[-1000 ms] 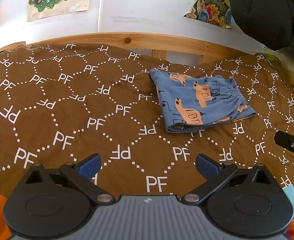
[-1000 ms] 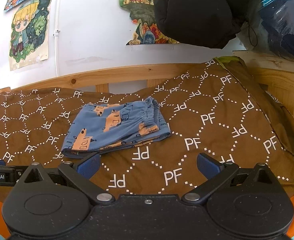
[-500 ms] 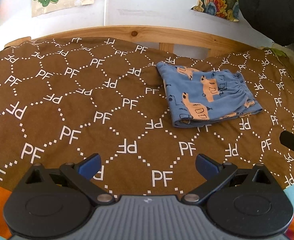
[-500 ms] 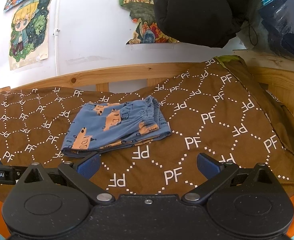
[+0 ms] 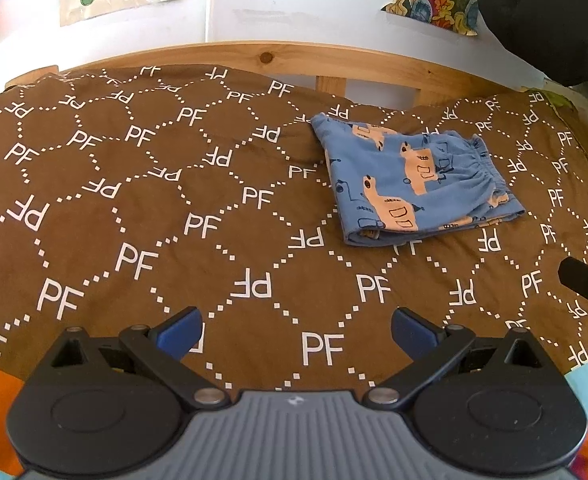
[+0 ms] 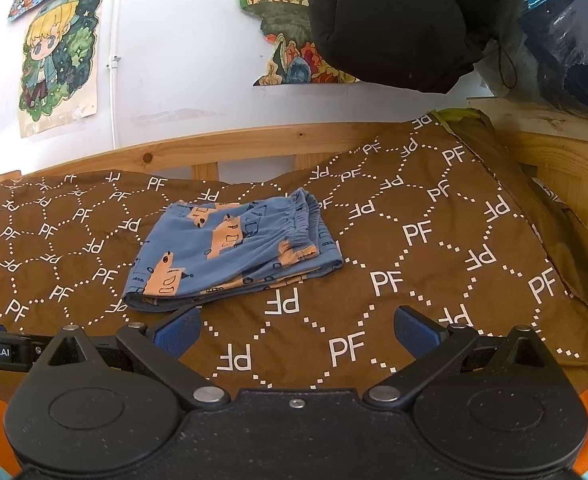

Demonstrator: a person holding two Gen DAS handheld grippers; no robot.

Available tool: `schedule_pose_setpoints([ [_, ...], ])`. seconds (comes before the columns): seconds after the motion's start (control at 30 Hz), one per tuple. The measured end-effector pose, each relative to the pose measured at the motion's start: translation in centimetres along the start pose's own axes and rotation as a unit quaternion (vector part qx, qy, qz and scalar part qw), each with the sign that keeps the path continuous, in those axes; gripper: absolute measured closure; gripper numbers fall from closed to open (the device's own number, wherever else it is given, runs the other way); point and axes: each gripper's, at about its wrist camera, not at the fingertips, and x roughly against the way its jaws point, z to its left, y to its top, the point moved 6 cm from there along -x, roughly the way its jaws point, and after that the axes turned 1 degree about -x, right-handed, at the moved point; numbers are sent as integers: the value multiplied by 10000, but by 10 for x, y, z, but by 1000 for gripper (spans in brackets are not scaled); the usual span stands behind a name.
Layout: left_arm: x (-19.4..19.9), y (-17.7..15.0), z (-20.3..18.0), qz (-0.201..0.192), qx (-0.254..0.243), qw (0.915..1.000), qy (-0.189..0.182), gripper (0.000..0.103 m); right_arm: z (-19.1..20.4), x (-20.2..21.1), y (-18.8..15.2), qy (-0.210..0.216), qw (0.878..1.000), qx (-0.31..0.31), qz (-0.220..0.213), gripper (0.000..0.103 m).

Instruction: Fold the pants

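Observation:
Small blue pants (image 5: pixel 410 184) with orange car prints lie folded into a compact rectangle on the brown bedspread (image 5: pixel 173 208), elastic waistband toward the right. In the right wrist view the same pants (image 6: pixel 229 252) sit just beyond the left fingertip. My left gripper (image 5: pixel 296 330) is open and empty, well short of the pants and to their left. My right gripper (image 6: pixel 296 330) is open too, holding nothing, near the front edge of the pants.
A wooden bed rail (image 5: pixel 294 60) runs along the back below a white wall with posters (image 6: pixel 57 56). A black padded jacket (image 6: pixel 406 20) hangs at the upper right. The bedspread slopes down at the right edge (image 6: pixel 566 248).
The left gripper has drawn back and tilted, so the pants look farther up and right in its view. The right gripper has barely moved. Both stay open.

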Motion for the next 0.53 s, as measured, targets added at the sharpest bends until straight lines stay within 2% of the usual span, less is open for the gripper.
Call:
schedule_pose_setpoints([
  [0.53,-1,-1,1,38,25,9999,102,0,0,0,-1,3,10000,0,36,1],
])
